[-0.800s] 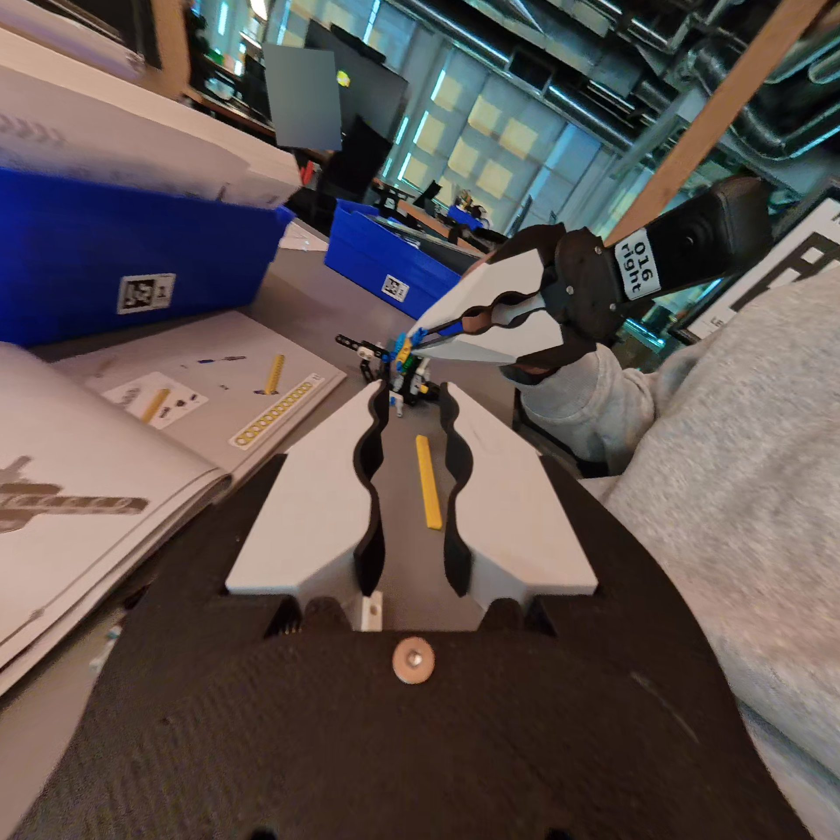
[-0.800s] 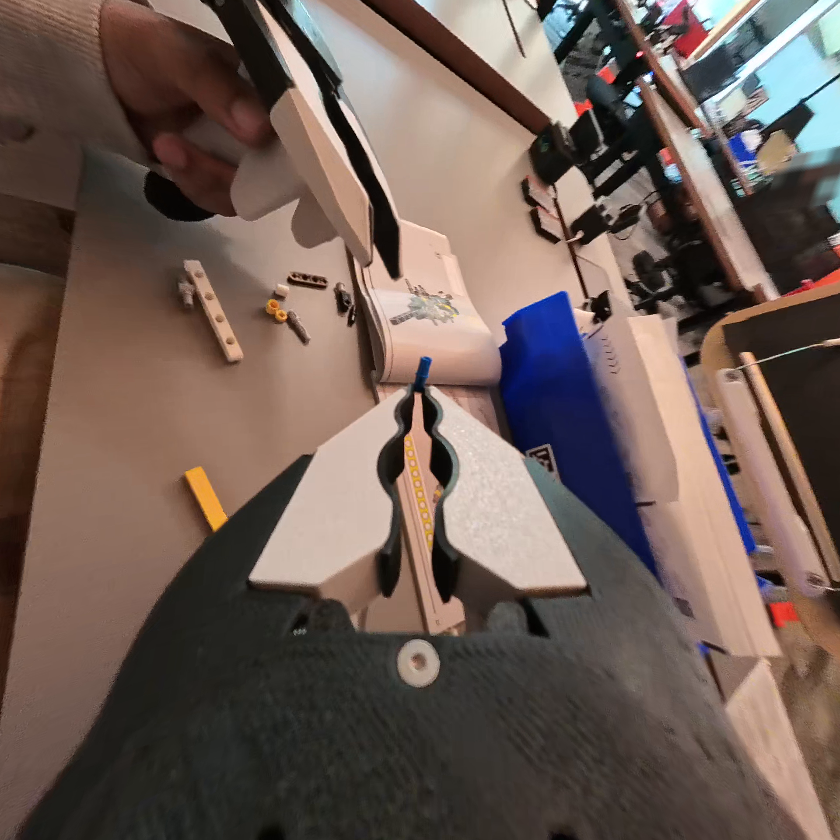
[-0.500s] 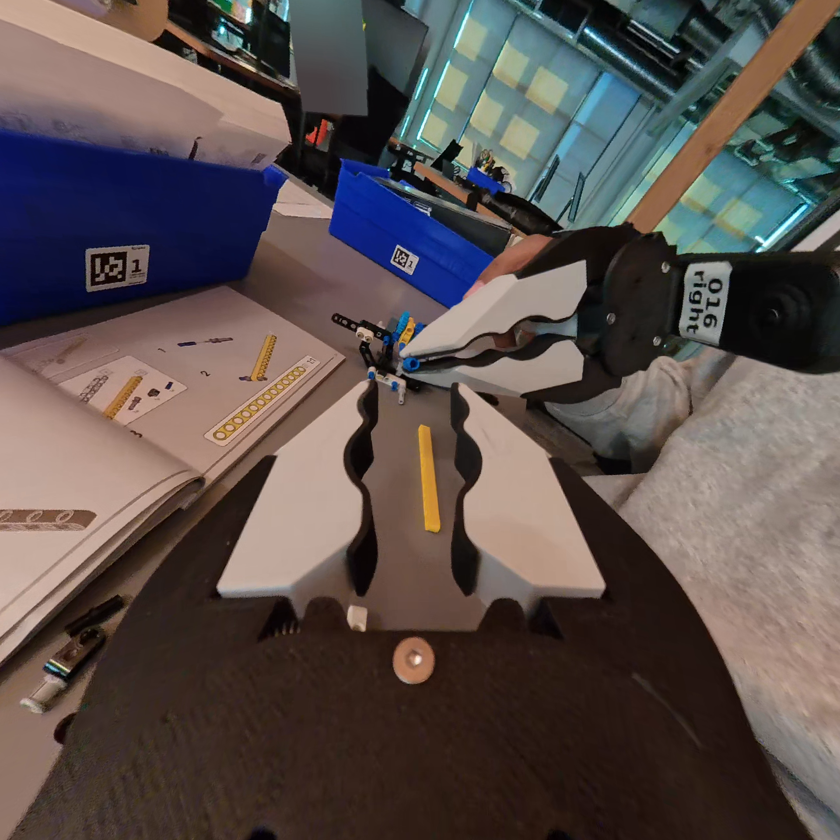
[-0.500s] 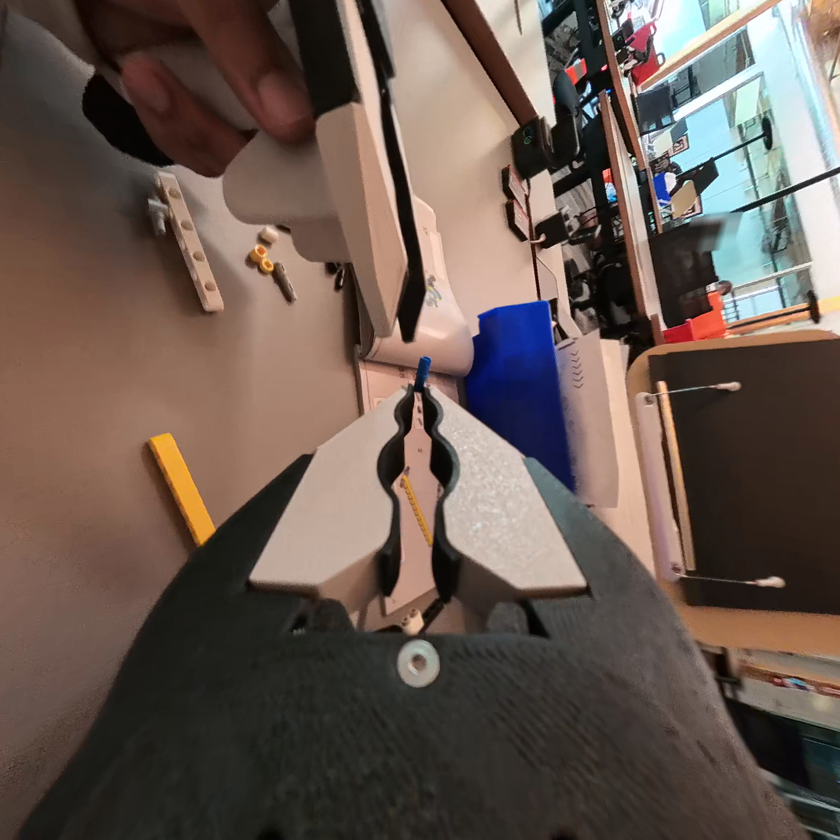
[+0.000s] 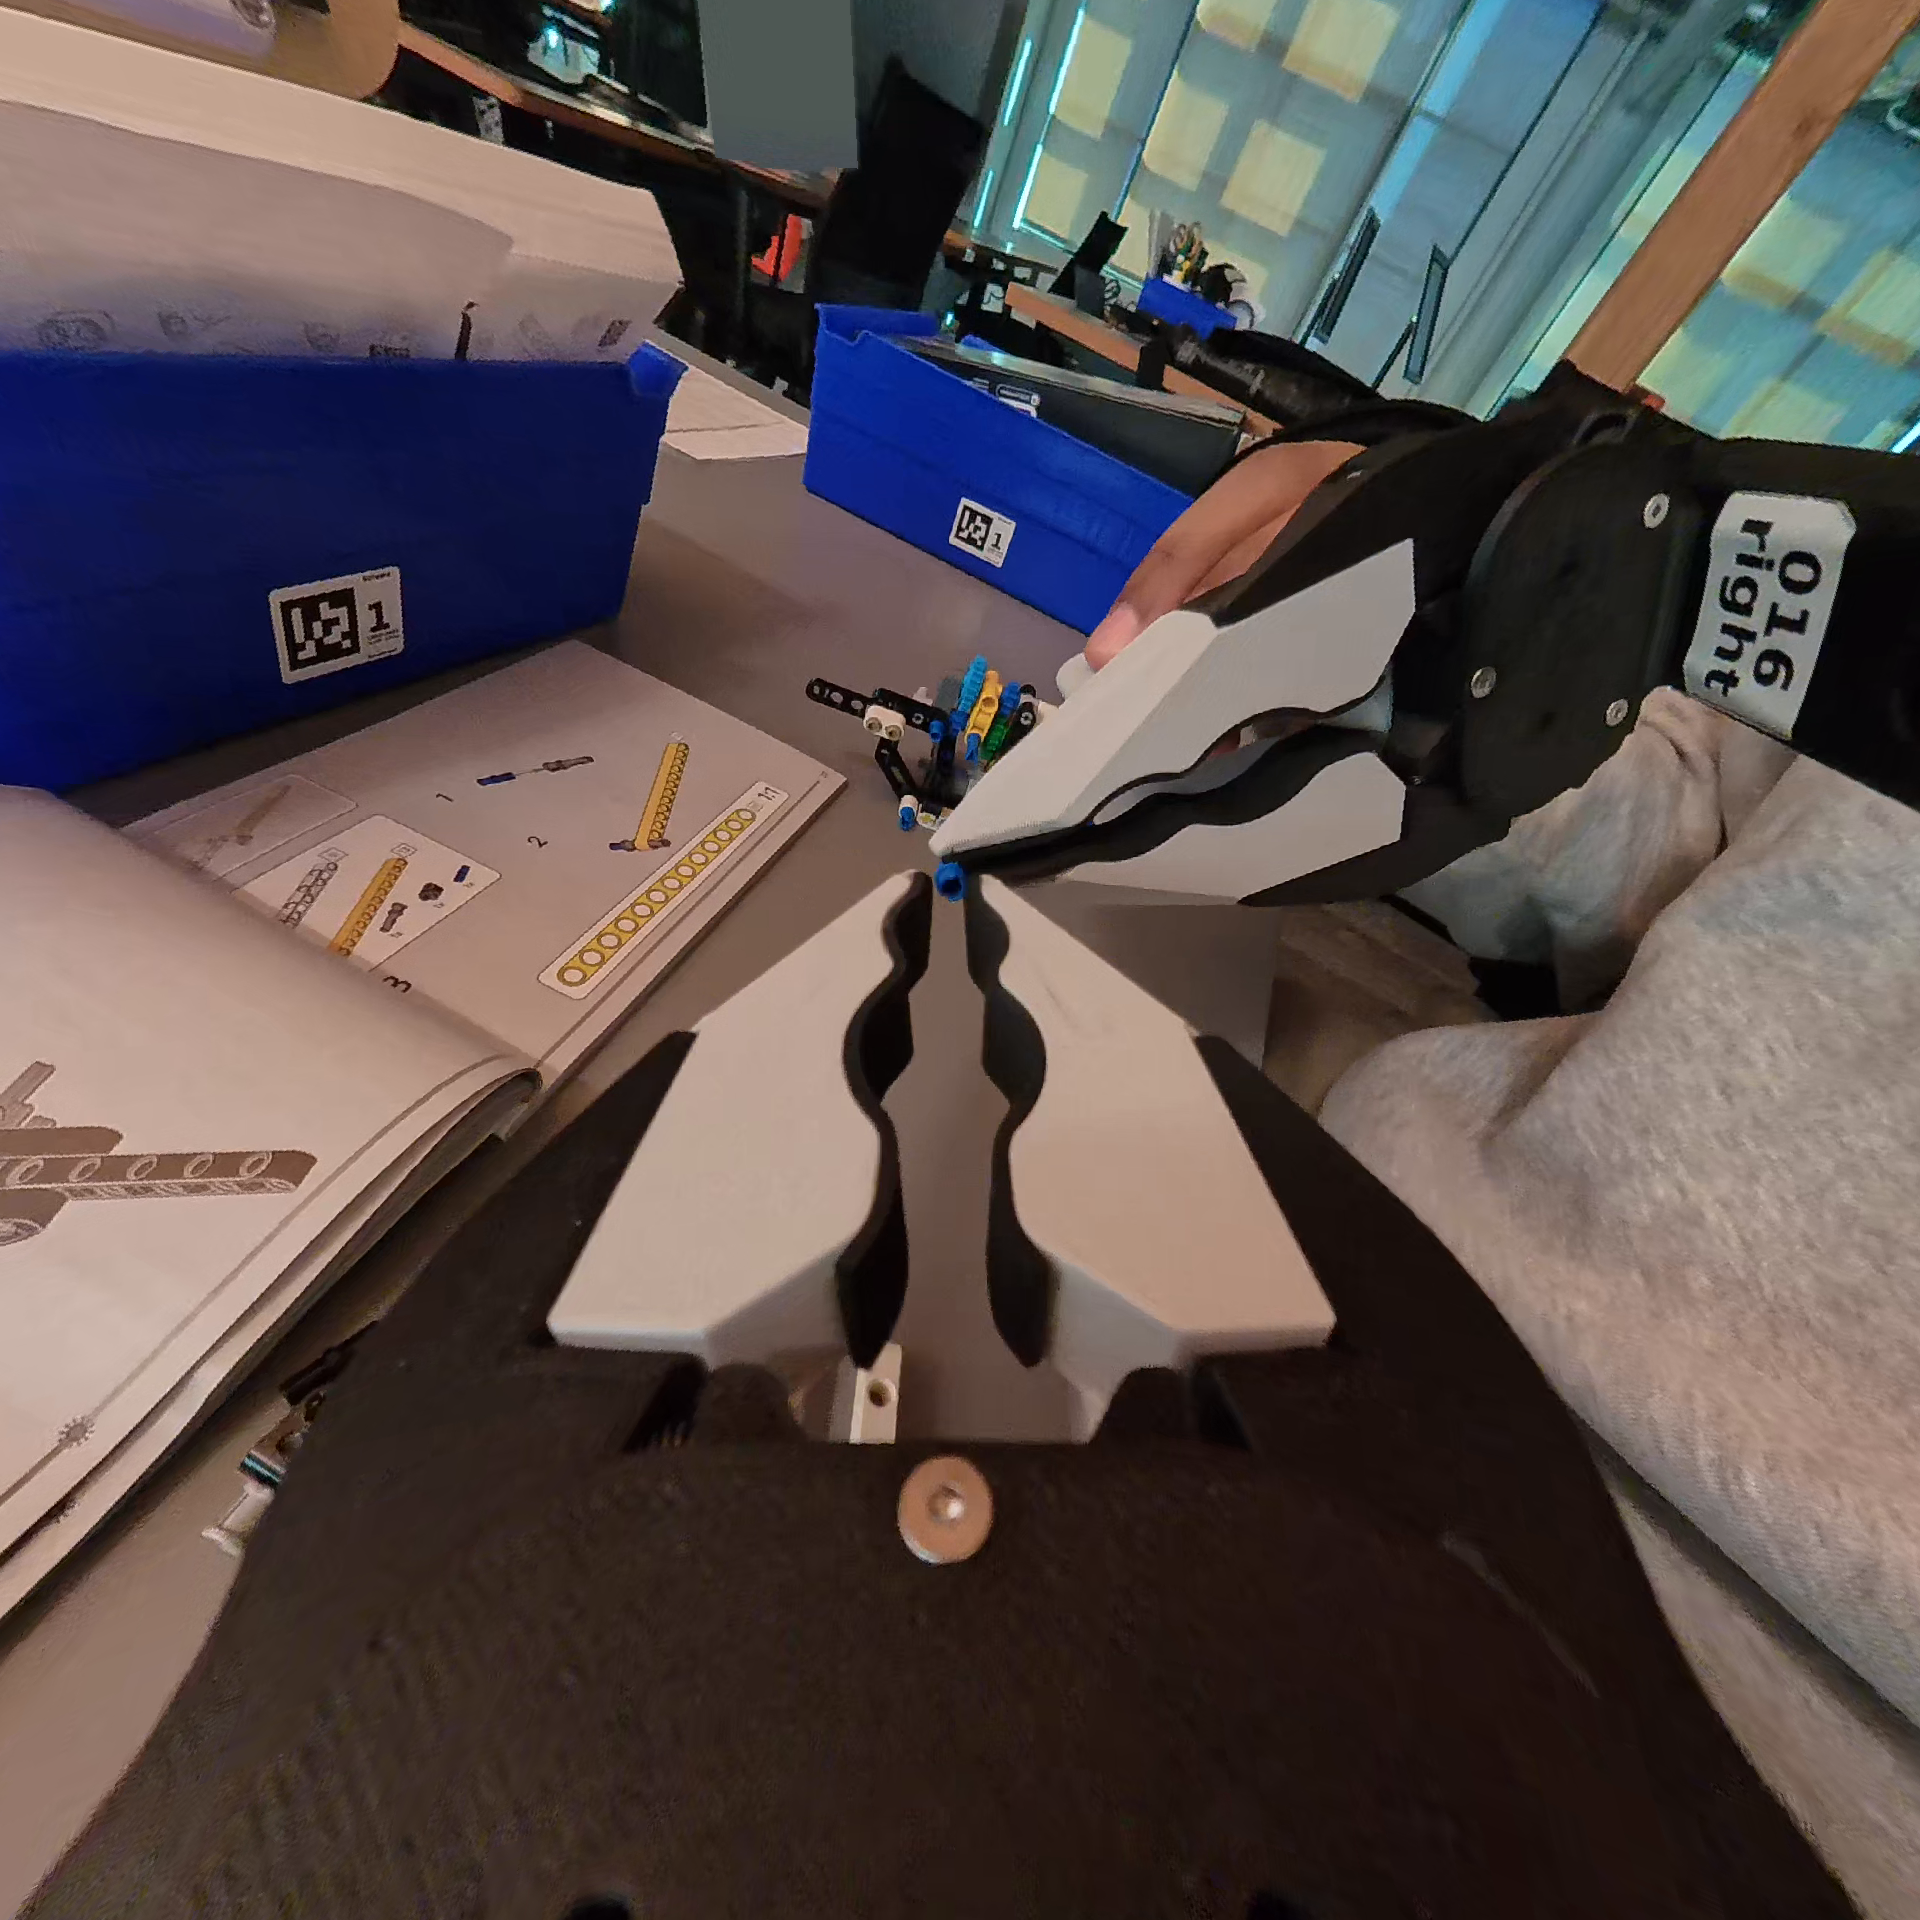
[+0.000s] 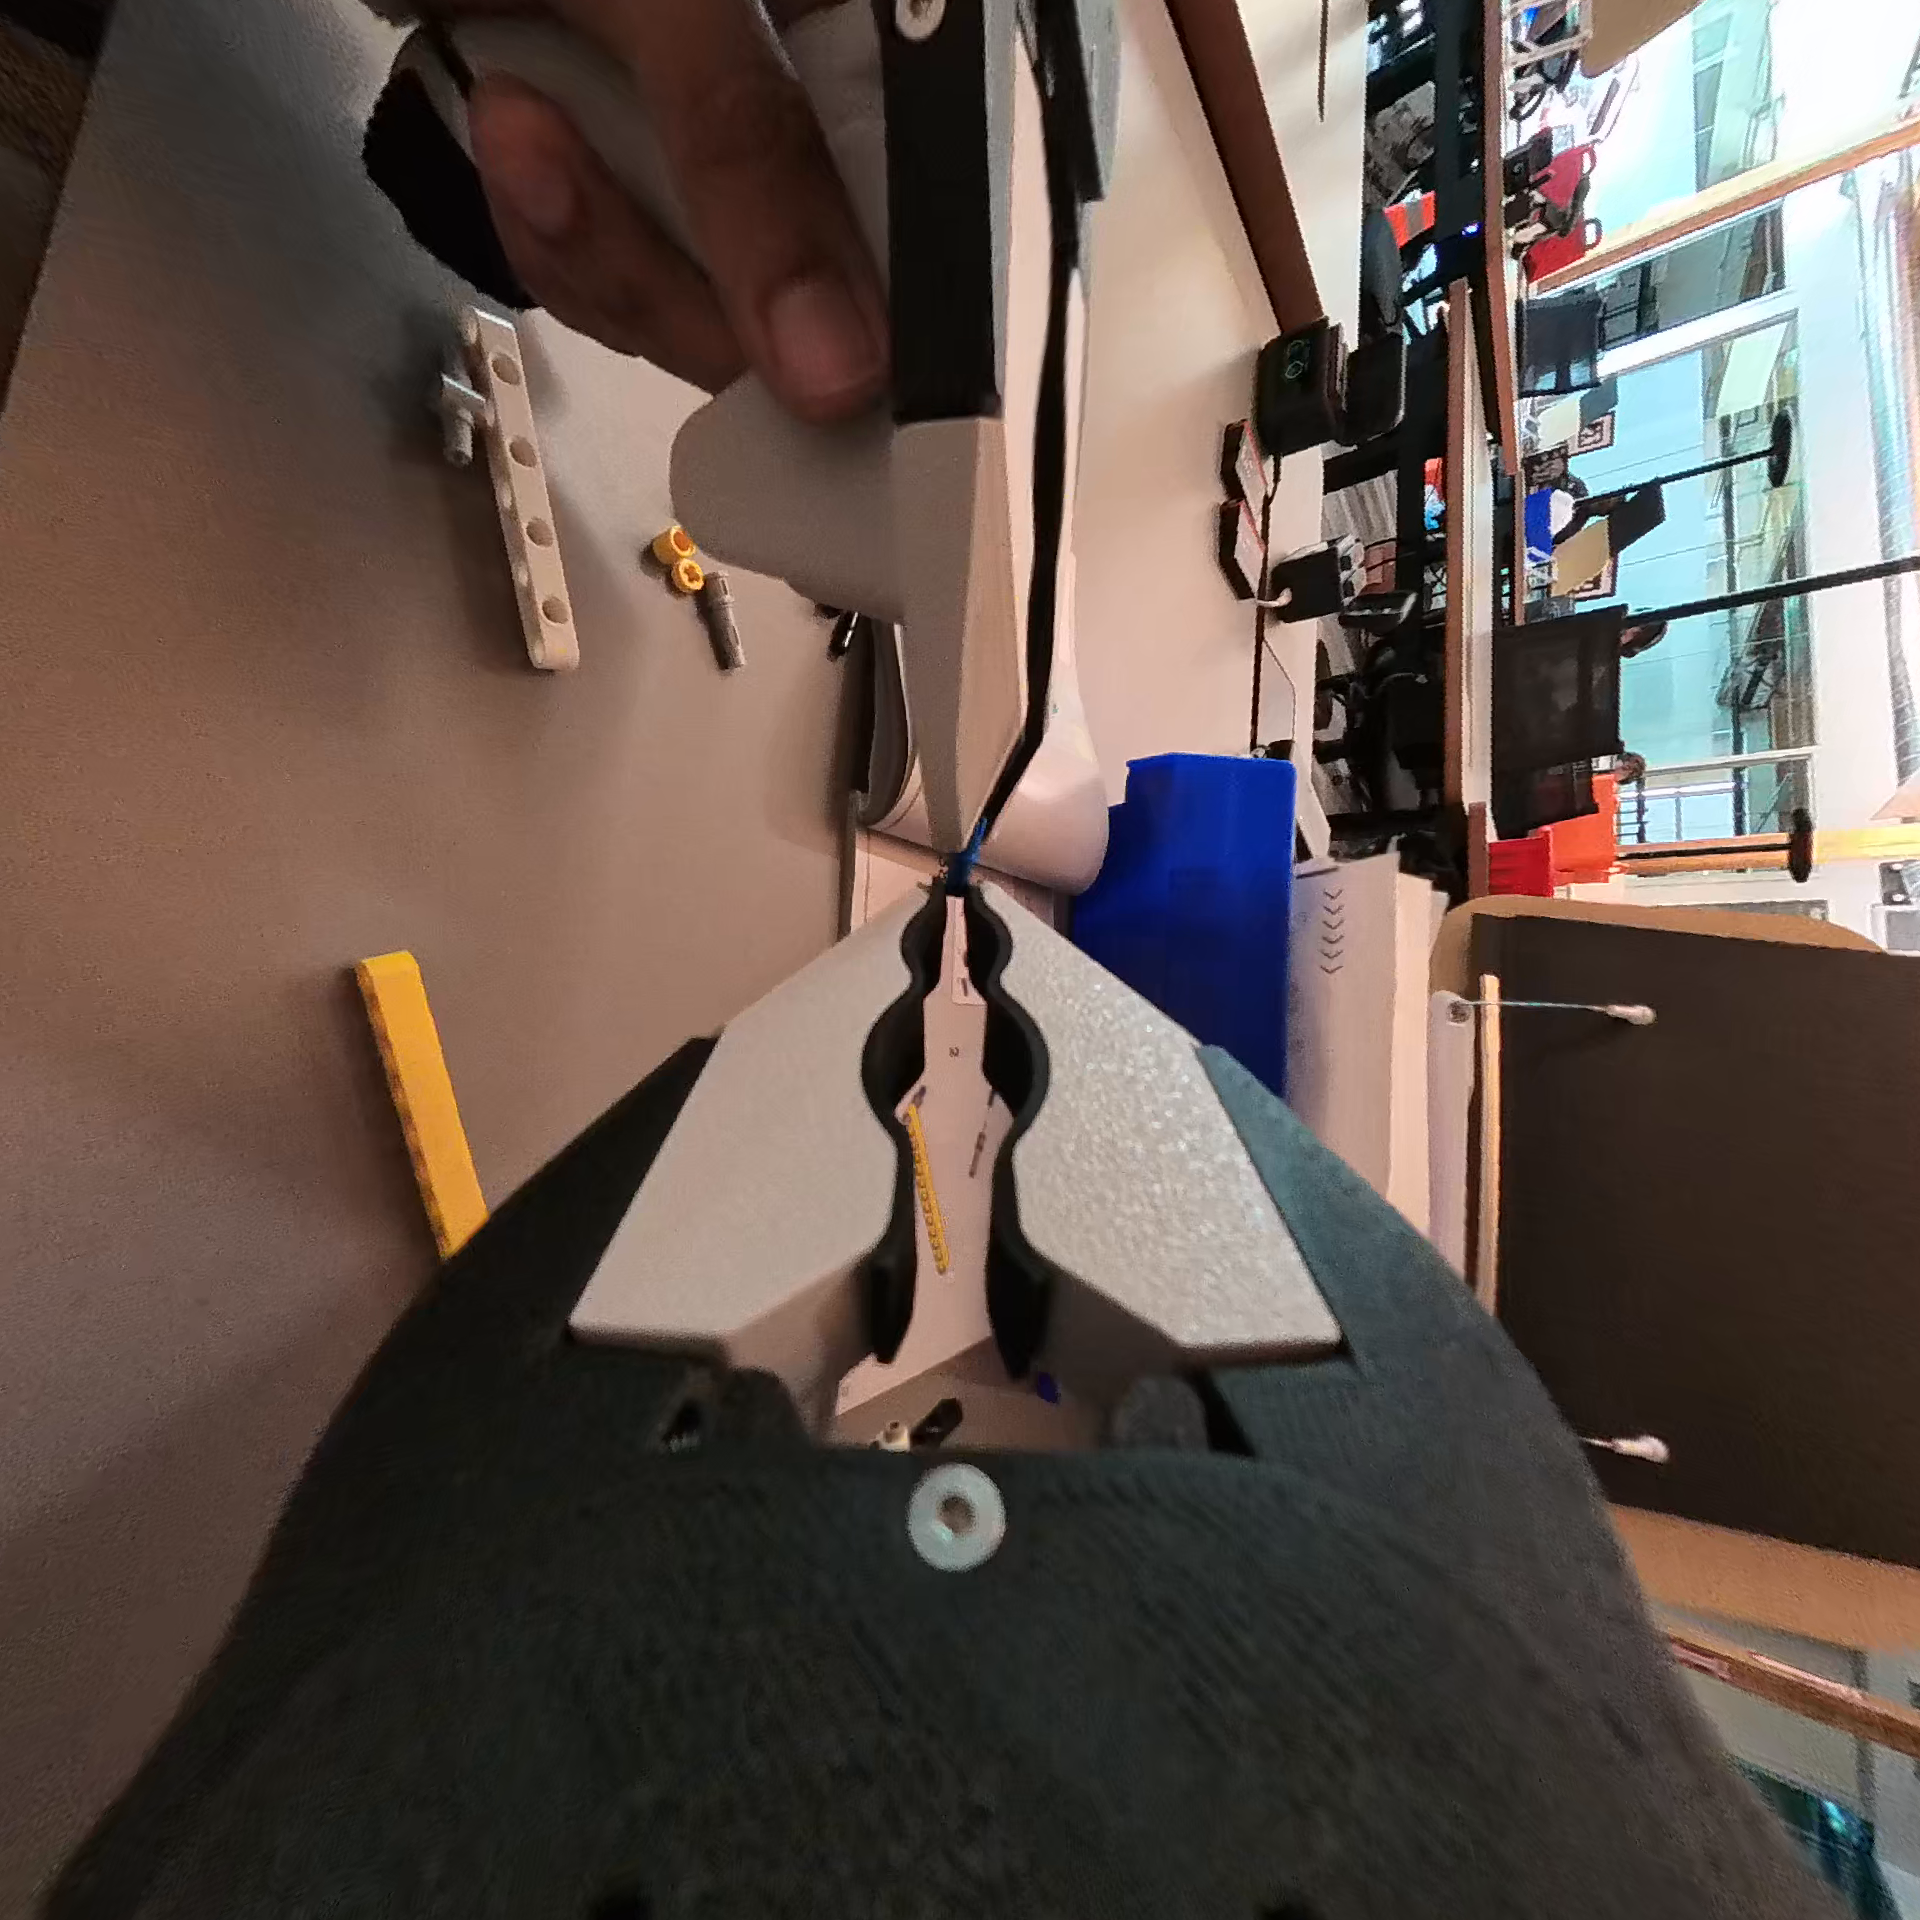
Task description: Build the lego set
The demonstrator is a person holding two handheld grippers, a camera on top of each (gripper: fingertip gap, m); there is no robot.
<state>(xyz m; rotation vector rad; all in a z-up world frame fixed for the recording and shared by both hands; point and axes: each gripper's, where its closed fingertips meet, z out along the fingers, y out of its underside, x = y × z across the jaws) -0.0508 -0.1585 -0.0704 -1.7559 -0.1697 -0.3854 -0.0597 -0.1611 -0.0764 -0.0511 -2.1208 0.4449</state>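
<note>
While blue pin [image 5: 948, 882] is being pinched by right hand-held gripper [image 5: 961, 854], left hand-held gripper [image 5: 945, 896], narrowly parted, is being held at pin; yellow beam [image 6: 421, 1096] lying on bench [image 6: 208, 831].

- Your bench [image 5: 727, 592] is grey and carries two blue bins.
- The nearer blue bin [image 5: 312, 520] stands at your left, behind the open booklet; a square coded sticker [image 5: 335, 623] sits on its front wall, and white papers [image 5: 312, 239] rest on top of it.
- The farther blue bin [image 5: 966, 468] stands well apart at the back, with a like sticker on its side.
- Behind the bench you have large windows [image 5: 1247, 156] and a slanted wooden post [image 5: 1745, 156].
- In the right wrist view, a dark board in a wooden frame [image 6: 1704, 1195] stands beyond the bench edge.
</note>
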